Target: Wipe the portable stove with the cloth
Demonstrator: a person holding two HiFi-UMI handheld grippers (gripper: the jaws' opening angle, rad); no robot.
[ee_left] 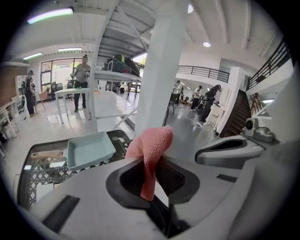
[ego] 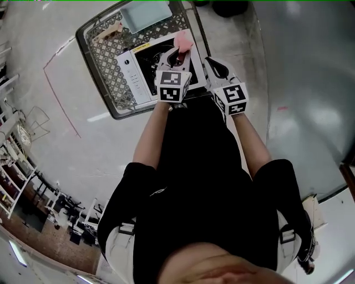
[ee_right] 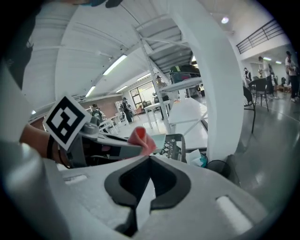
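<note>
The white portable stove [ego: 132, 76] with a black burner lies in a dark mesh basket [ego: 84, 40] on the floor. My left gripper [ego: 178, 52] hangs over the stove's far right part, shut on a pink knitted cloth [ego: 183, 39]. In the left gripper view the cloth [ee_left: 153, 143] bunches above the jaws and a strip of it hangs down between them. My right gripper [ego: 215, 65] hovers just right of the left one, off the basket's edge. Its tips [ee_right: 150, 158] meet with nothing between them. The right gripper view also shows the cloth [ee_right: 142, 138].
A light blue tray [ego: 145, 14] sits in the basket beyond the stove. A thick white column [ee_right: 211, 93] rises just behind the basket [ee_right: 176, 143], with a dark bin [ee_right: 218, 167] at its foot. White tables and standing people are far off. A red line [ego: 55, 94] marks the floor at left.
</note>
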